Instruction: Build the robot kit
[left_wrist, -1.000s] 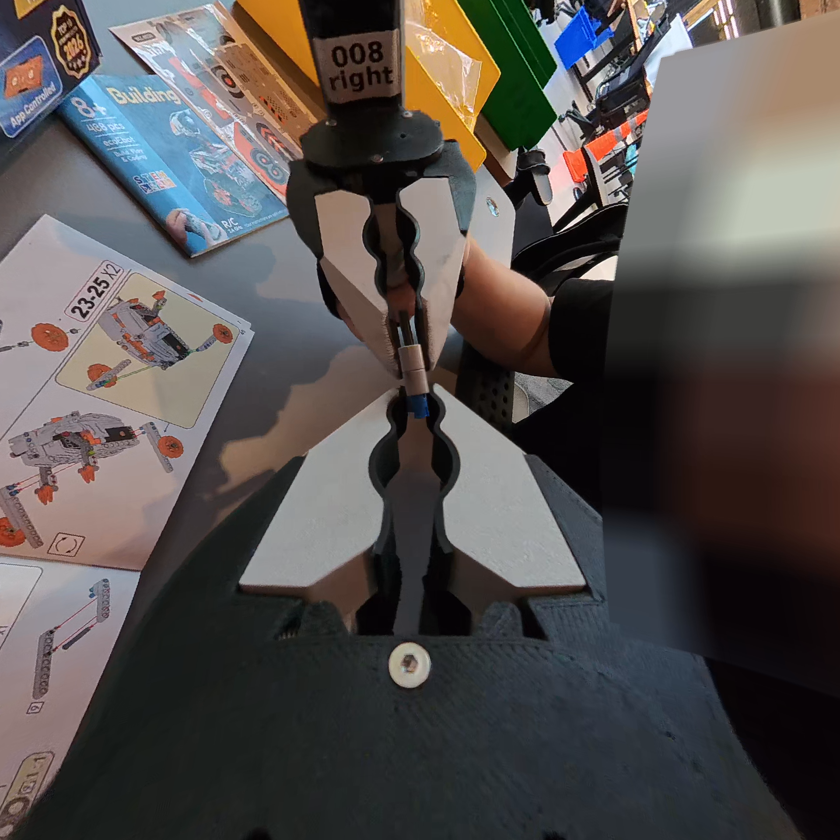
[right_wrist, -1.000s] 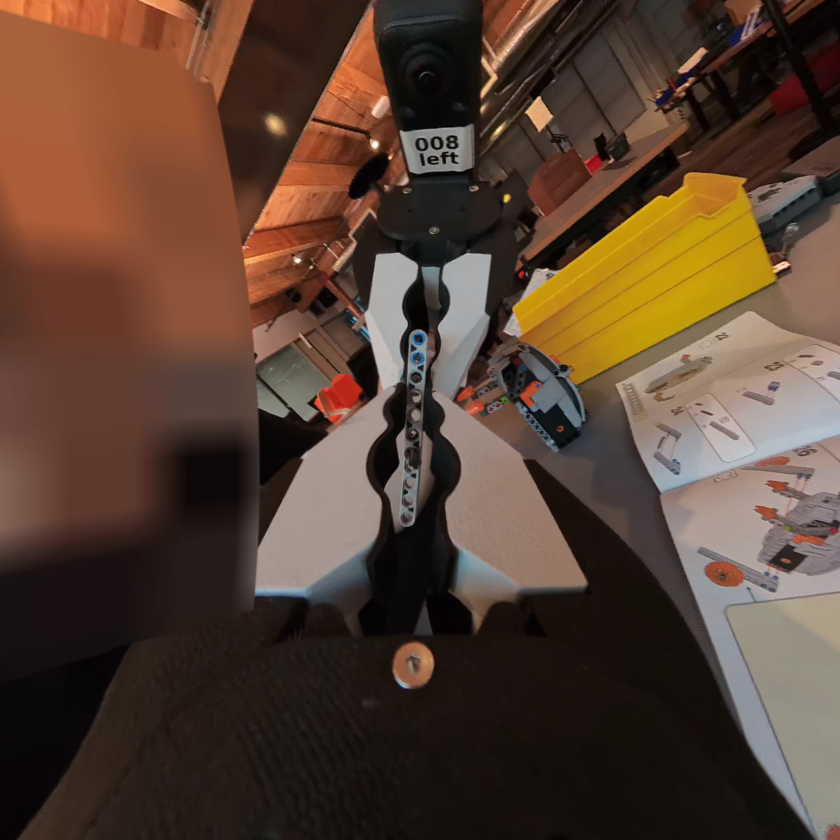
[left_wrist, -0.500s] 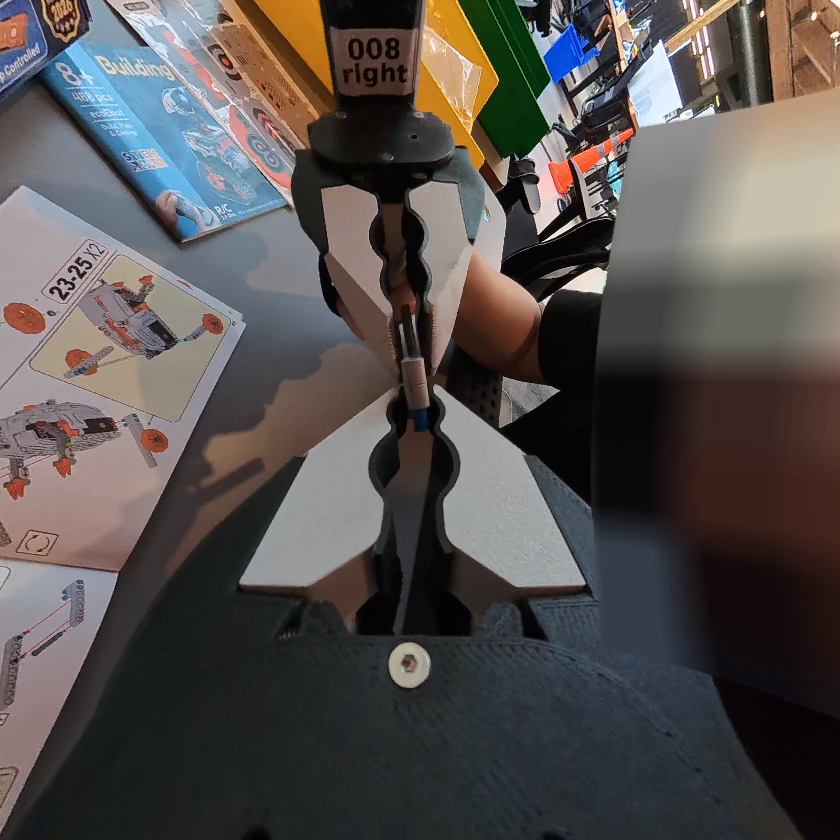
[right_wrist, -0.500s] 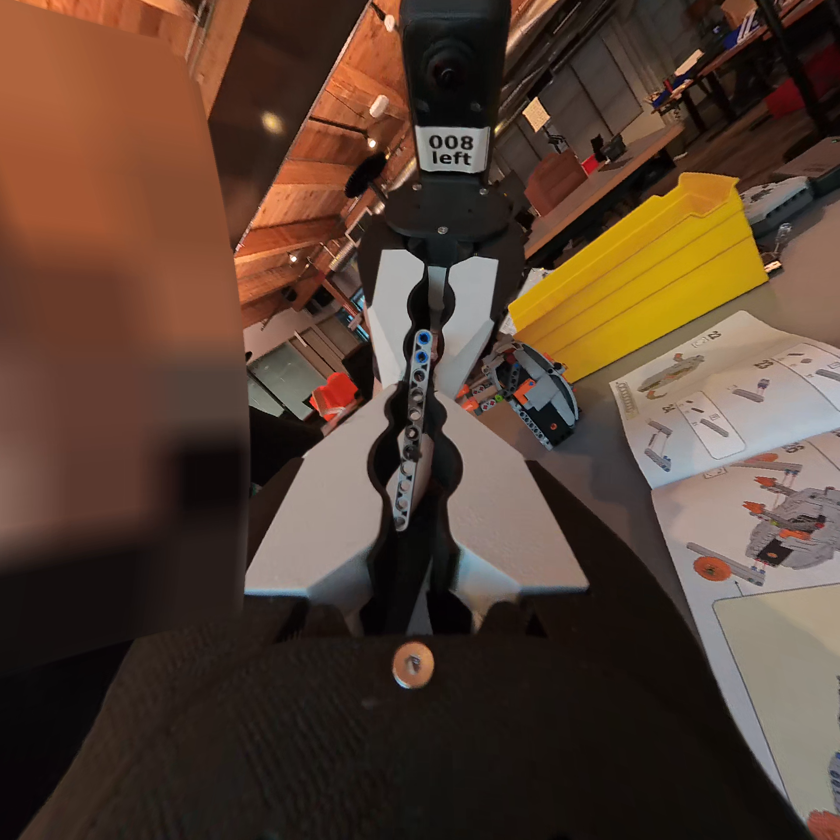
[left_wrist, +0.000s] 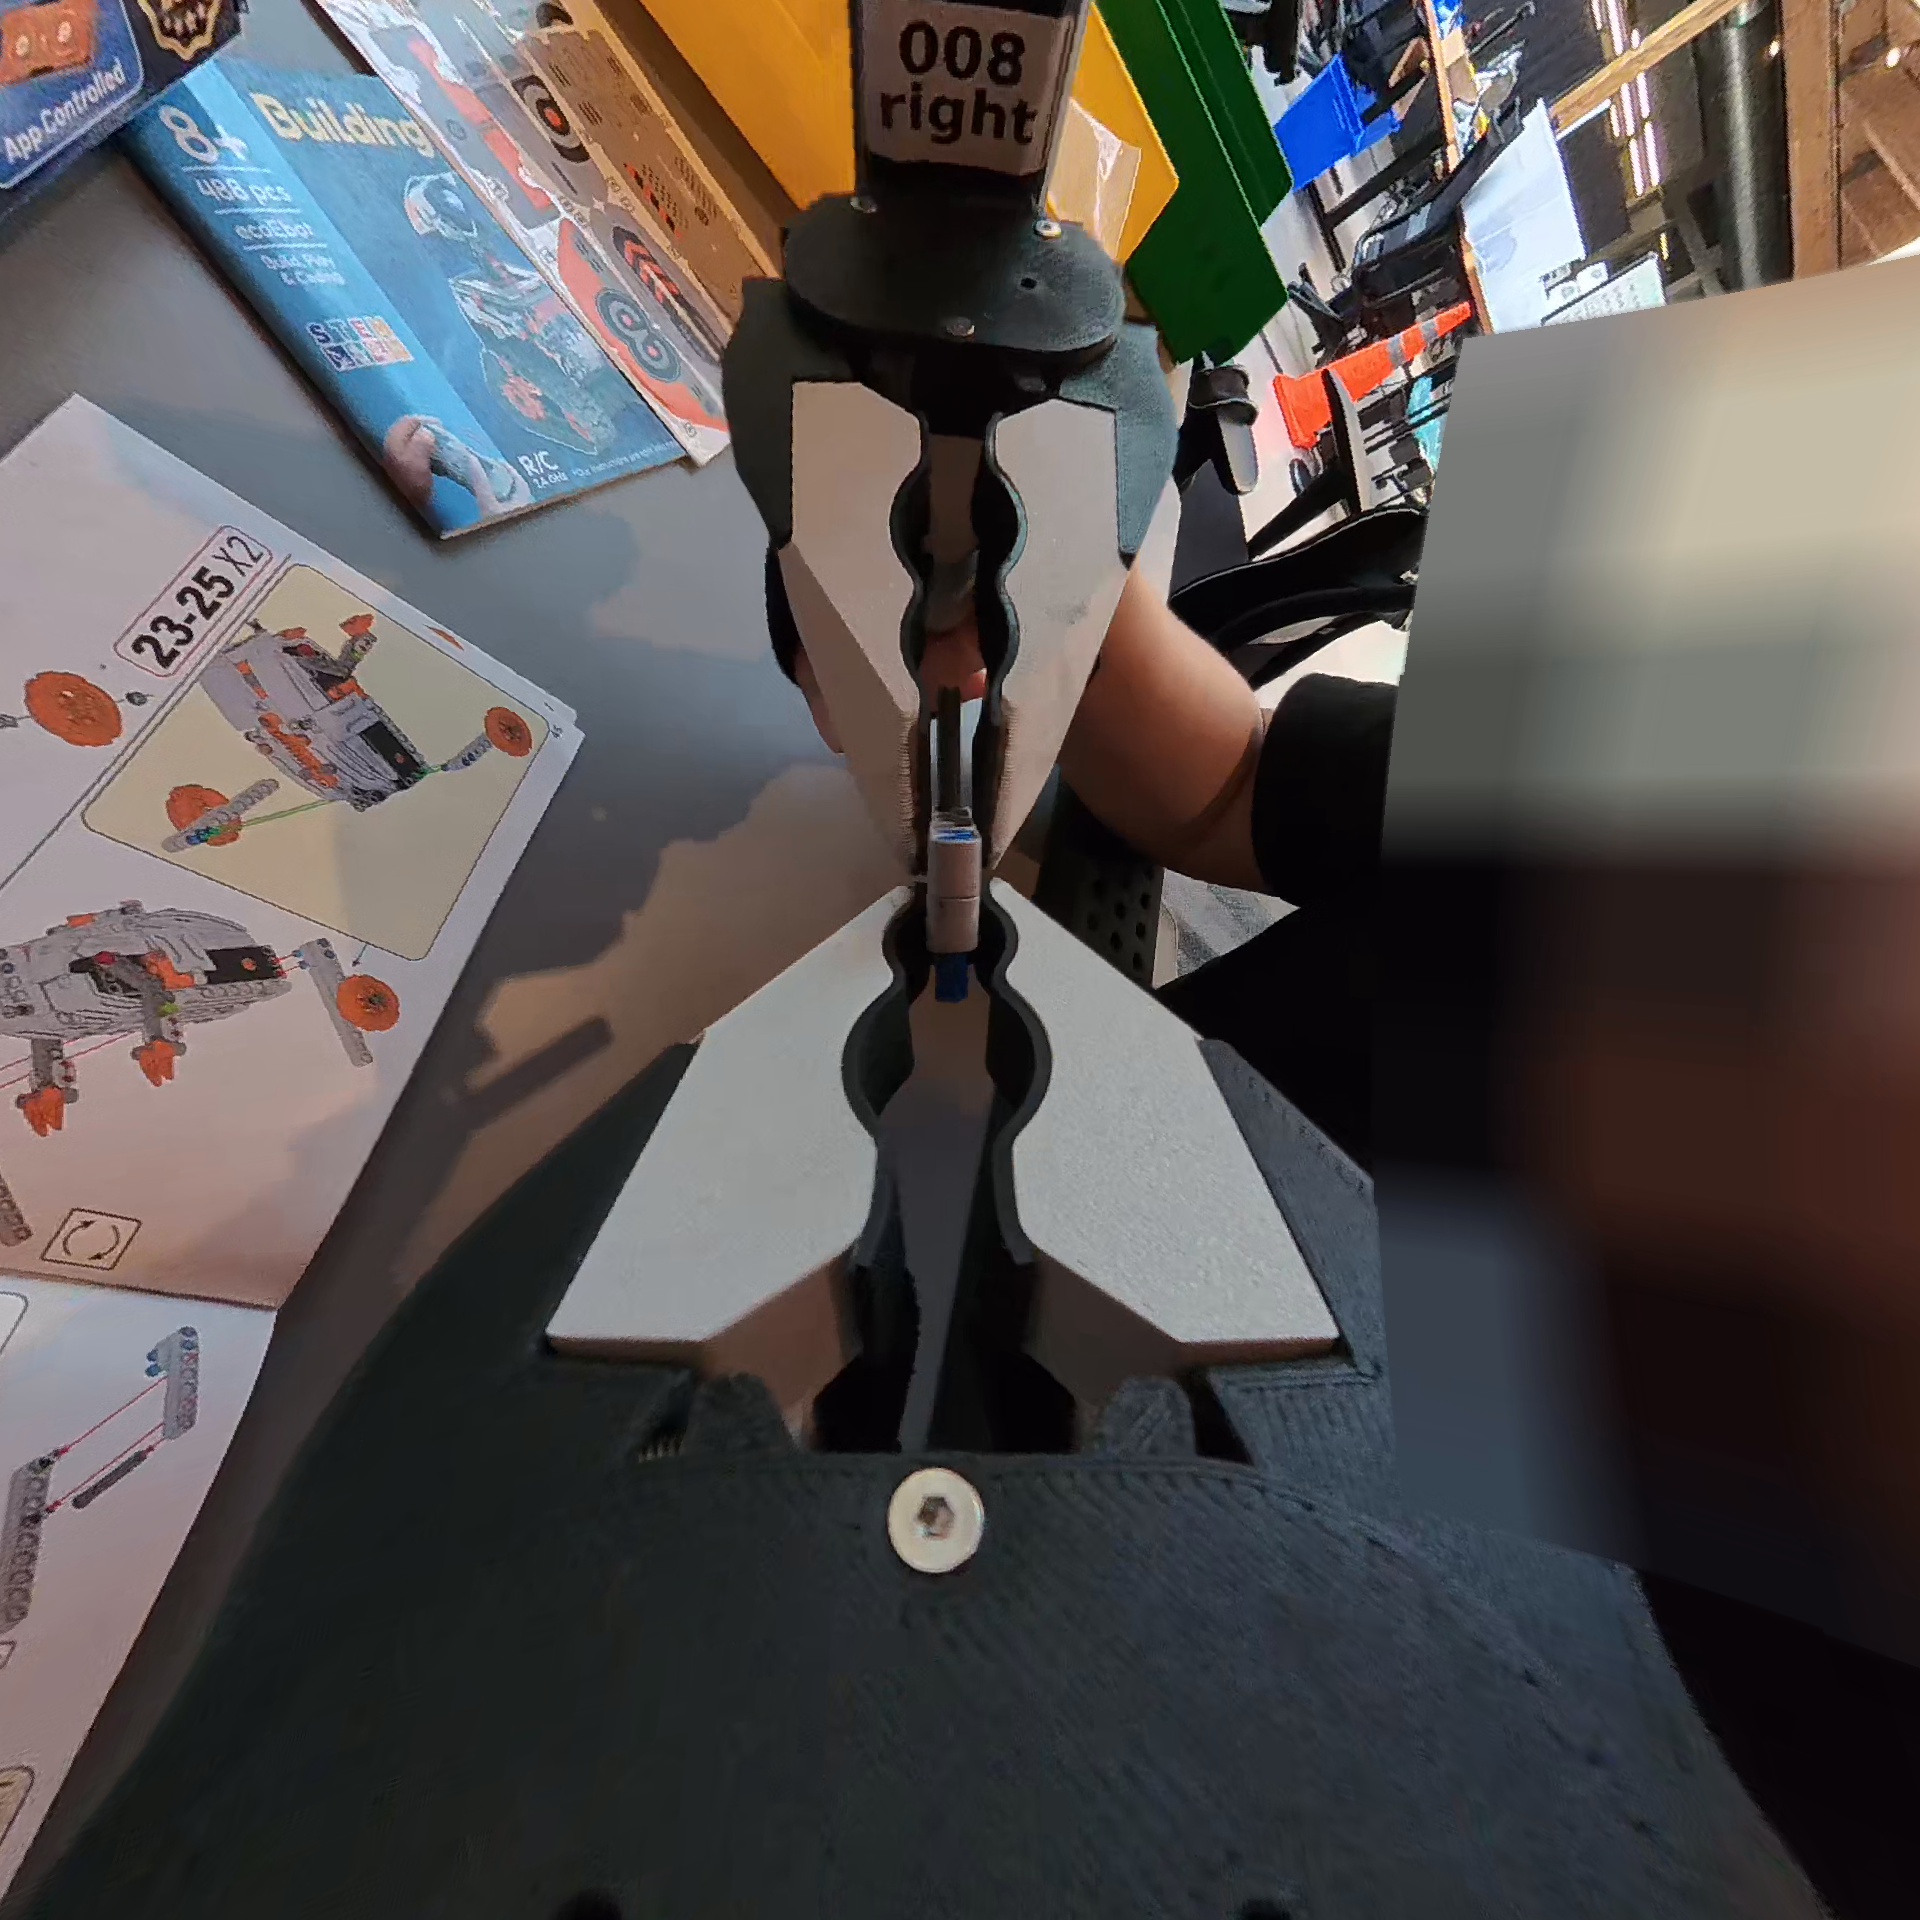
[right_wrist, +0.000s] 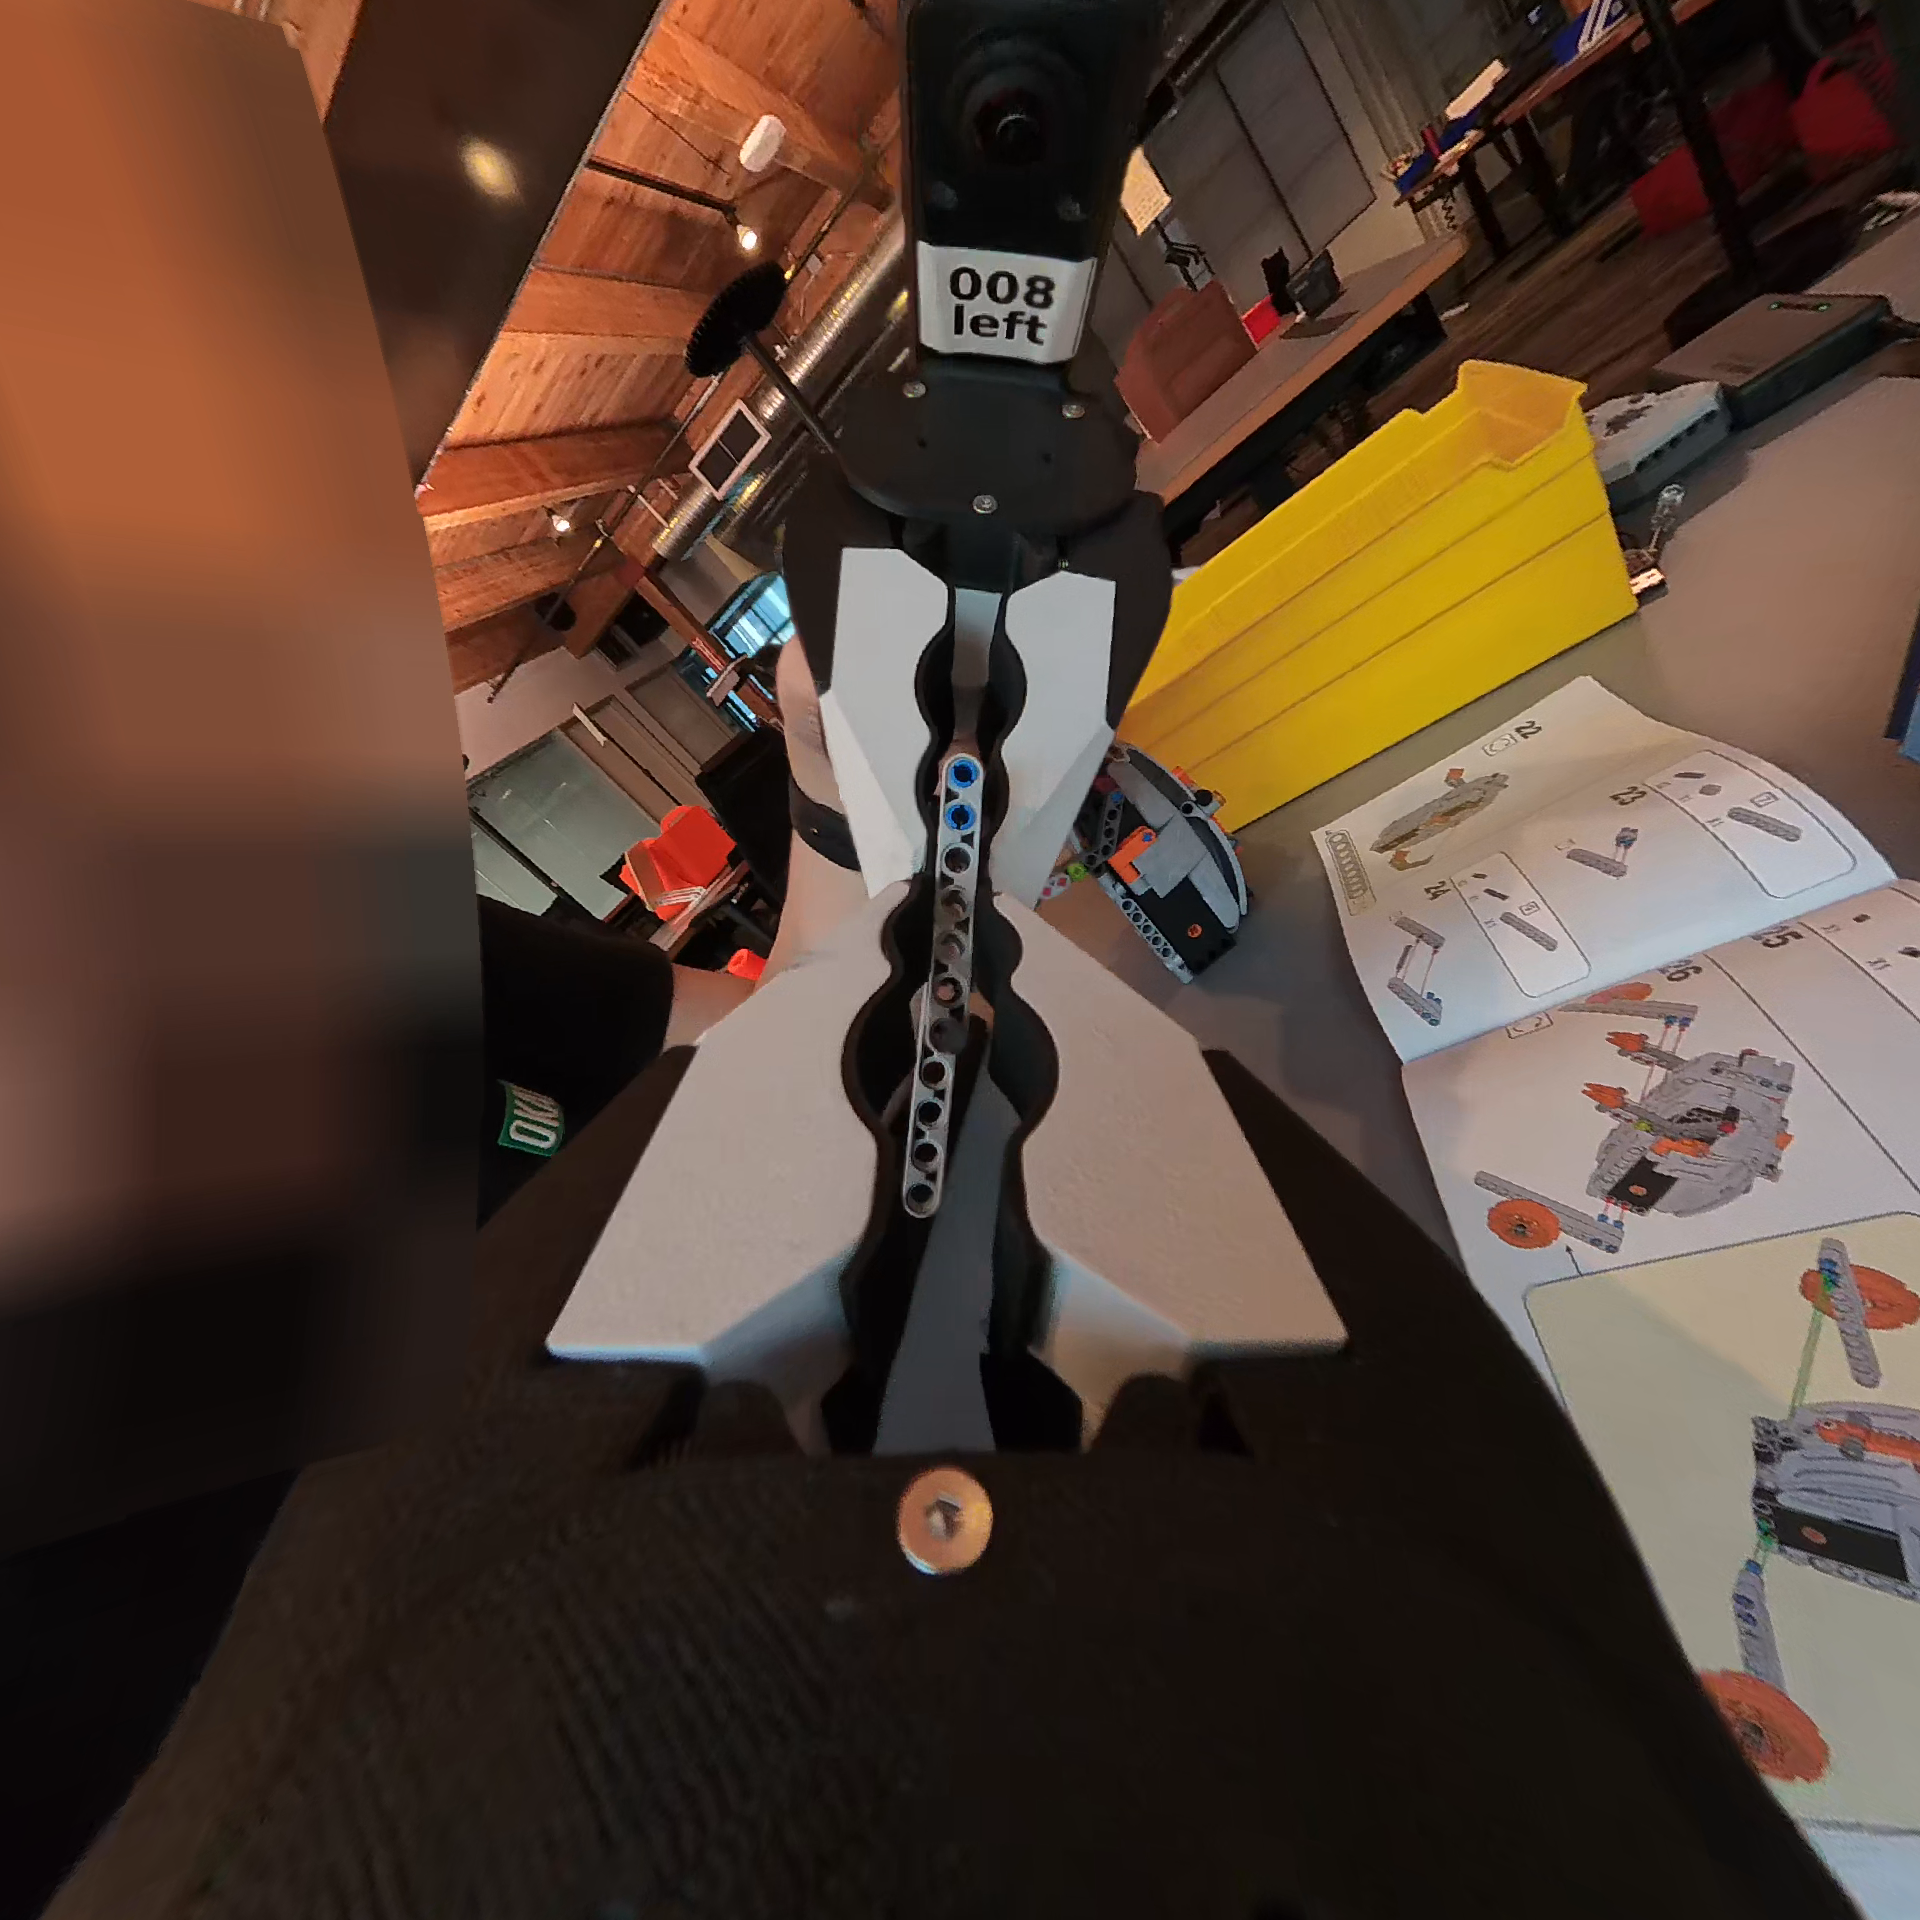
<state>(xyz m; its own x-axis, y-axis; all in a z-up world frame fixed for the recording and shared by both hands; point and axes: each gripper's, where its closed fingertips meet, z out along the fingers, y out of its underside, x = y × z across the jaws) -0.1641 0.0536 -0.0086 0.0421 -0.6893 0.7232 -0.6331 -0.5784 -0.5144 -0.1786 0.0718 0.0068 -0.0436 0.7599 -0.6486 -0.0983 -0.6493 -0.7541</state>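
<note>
Held in mid-air above the dark grey table (left_wrist: 644, 582), tip to tip: left tongs (left_wrist: 951, 914) and right tongs (right_wrist: 951, 904), both clenched on one long grey plastic beam with a row of round holes (right_wrist: 940, 1039).

From the right wrist view:
- beam running lengthways up the gap between the right tongs' white fingers, its near end well back toward the black body
- far end pinched by the left tongs opposite
- two small blue pins (right_wrist: 961, 790) seated in the last two holes at that far end
- a slight step halfway along the beam — one piece or two overlapped, hard to tell

From the left wrist view:
- same beam seen edge-on, bridging the narrow space where the two pairs of tips all but meet
- a stub of blue poking out just inside the left tongs' tips
- a bare forearm (left_wrist: 1174, 748) behind the right tongs

Round about, all well clear of both tongs:
- an open white instruction booklet with coloured build drawings (left_wrist: 260, 831), flat on the table
- a blue-covered booklet (left_wrist: 395, 312) beyond it
- a yellow plastic bin (right_wrist: 1403, 582)
- just in front of the bin, a part-built grey, black and orange brick model (right_wrist: 1174, 894)
- a green plastic bin (left_wrist: 1195, 208) at the table's far edge
</note>
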